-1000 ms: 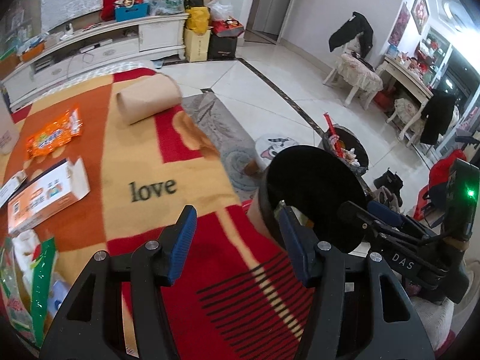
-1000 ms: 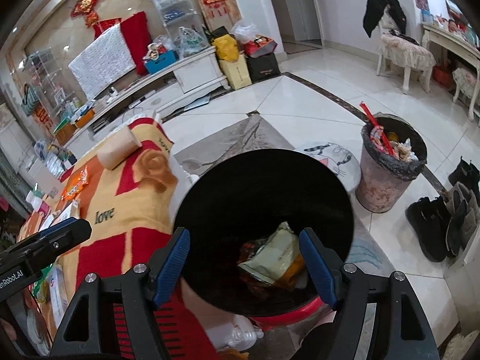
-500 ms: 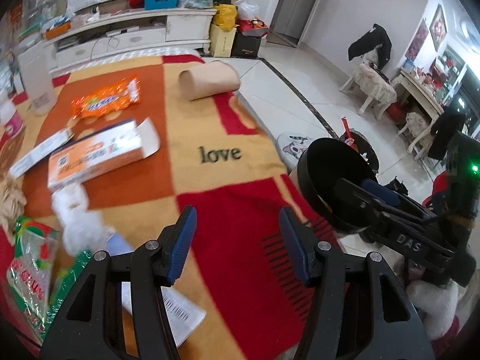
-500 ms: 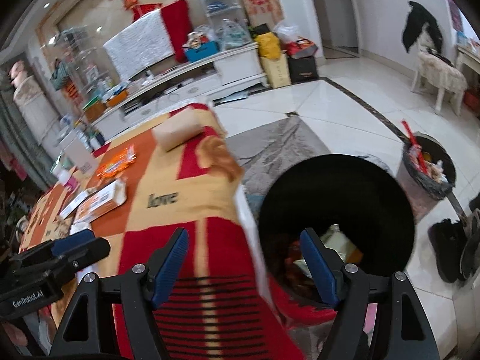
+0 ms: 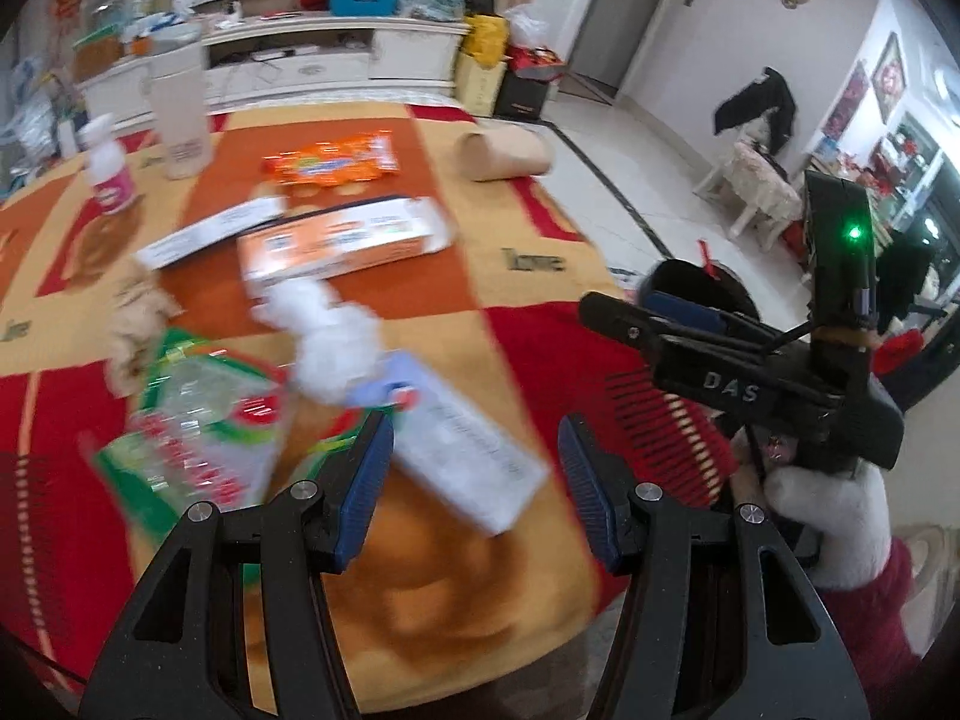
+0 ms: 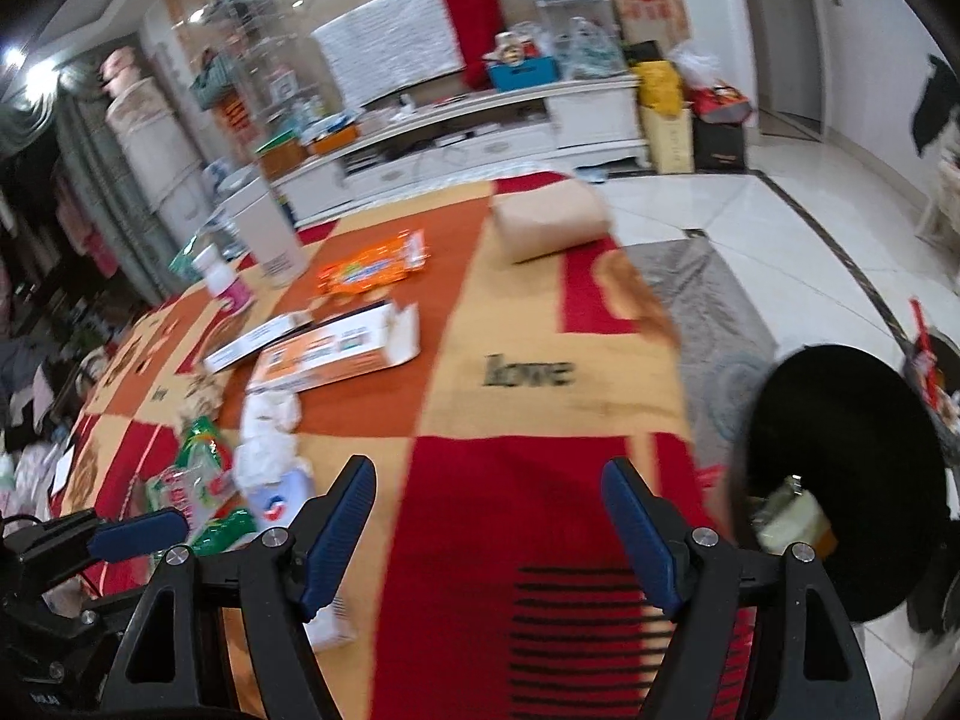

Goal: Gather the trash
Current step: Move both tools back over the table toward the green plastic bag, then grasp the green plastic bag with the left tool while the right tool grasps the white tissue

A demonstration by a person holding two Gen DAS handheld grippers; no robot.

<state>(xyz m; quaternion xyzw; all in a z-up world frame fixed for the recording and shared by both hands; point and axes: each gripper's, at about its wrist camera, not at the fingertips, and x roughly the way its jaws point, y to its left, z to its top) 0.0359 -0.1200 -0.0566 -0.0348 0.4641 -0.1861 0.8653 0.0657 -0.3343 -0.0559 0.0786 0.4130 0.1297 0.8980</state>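
Hovering empty, left gripper [image 5: 474, 474] part-open, right gripper [image 6: 489, 531] wider; round black bin [image 6: 840, 480] held some wrappers; orange snack packet [image 5: 333, 163], orange-white carton [image 5: 348, 246], crumpled white tissue [image 5: 327, 339] remained on patchwork desk [image 5: 480, 312].

My left wrist camera looks steeply down along its fingers, close over the litter on the patterned blanket [image 5: 420, 300], the room's far wall at 12 o'clock. My right wrist camera faces likewise from slightly farther back; both share the orange box [image 5: 345, 243] [image 6: 336, 354].
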